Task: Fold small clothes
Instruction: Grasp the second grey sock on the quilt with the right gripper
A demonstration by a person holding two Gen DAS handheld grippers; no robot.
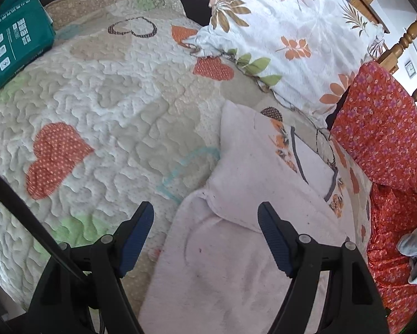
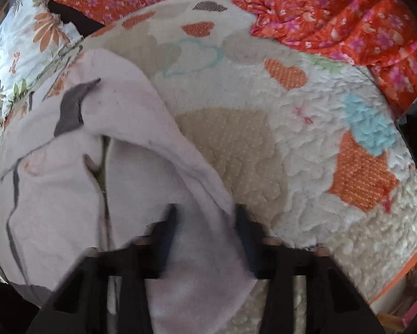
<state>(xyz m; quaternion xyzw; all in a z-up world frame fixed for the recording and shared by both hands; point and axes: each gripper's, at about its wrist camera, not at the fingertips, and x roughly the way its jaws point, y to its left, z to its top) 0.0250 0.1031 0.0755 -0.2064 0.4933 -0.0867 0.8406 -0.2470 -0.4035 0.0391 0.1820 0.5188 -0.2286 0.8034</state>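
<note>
- Left wrist view: the left gripper (image 1: 205, 220) hovers with its two blue-padded fingers (image 1: 137, 233) spread wide and nothing between them, above the near left edge of a pale pink garment (image 1: 236, 264) spread on a quilted bedspread (image 1: 111, 91) patterned with orange hearts.
- Right wrist view, blurred: the right gripper (image 2: 205, 222) has a bunched corner of the pale pink garment (image 2: 69, 167) running between its dark fingers (image 2: 166, 231). The fingers stand fairly far apart, and the blur makes it impossible to tell whether they pinch the cloth or merely flank it.
- The garment lies partly folded: in the left wrist view an upper layer with grey trim and small orange prints overlaps the lower panel, far and right of the fingers.
- Beyond the garment, at far right, a white floral pillow (image 1: 286, 33) rests on the bedspread, with an orange floral cloth (image 1: 384, 139) just beside it to the right.
- A teal box (image 1: 13, 44) sits at the far left edge of the bed.
</note>
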